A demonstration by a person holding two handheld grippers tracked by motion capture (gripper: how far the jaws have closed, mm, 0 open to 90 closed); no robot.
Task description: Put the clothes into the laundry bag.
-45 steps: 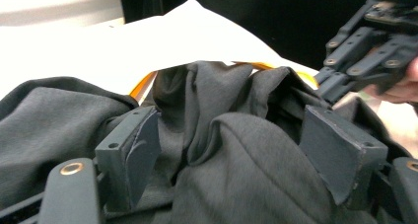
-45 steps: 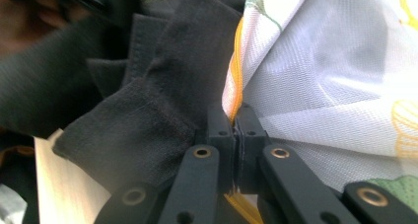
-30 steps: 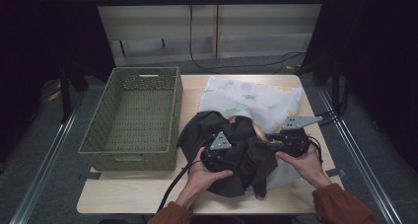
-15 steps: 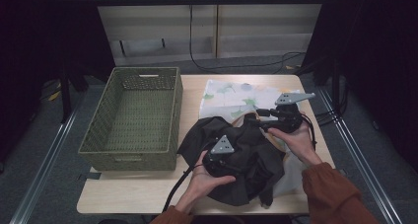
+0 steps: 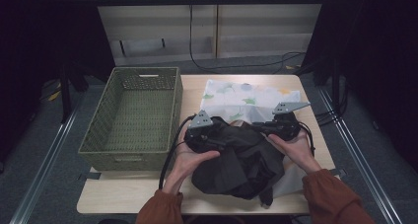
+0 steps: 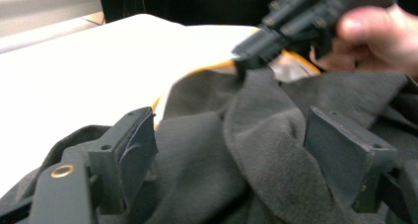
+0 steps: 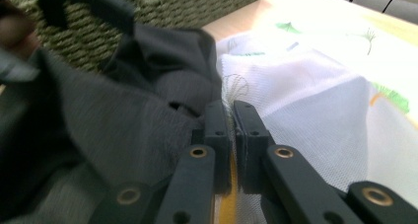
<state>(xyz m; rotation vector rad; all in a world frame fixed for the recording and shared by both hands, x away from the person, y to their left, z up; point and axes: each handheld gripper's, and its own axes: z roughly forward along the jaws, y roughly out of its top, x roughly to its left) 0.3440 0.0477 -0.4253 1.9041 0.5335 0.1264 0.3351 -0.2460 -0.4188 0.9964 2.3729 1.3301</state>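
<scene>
While you worked from above in the high view, the crumpled dark grey fabric garment (image 5: 241,160) lay heaped on the near right part of the pale wooden table (image 5: 123,197), partly over a white cloth printed with small green leaves (image 5: 246,98) that spread toward the far edge. Your left gripper (image 5: 224,141) rested on the garment's left side with your left hand (image 5: 190,155) under it, and your right gripper (image 5: 259,127) sat at the garment's far right edge in your right hand (image 5: 291,147), where dark cloth met white. An olive woven rectangular basket (image 5: 135,115) stood just left of the garment. From the left gripper view, your jaws stood released, having just been opening, with a fold of the dark garment (image 6: 261,135) rising between them but no pad pressing on it; farther off, your right gripper (image 6: 246,58) pinched the garment's edge, an orange lining showing there. From the right gripper view, your jaws had just been closing and were clenched on the garment's edge (image 7: 148,100), a sliver of orange showing between them, with the white leaf-printed cloth (image 7: 320,95) to their right and the woven basket (image 7: 197,2) beyond.
</scene>
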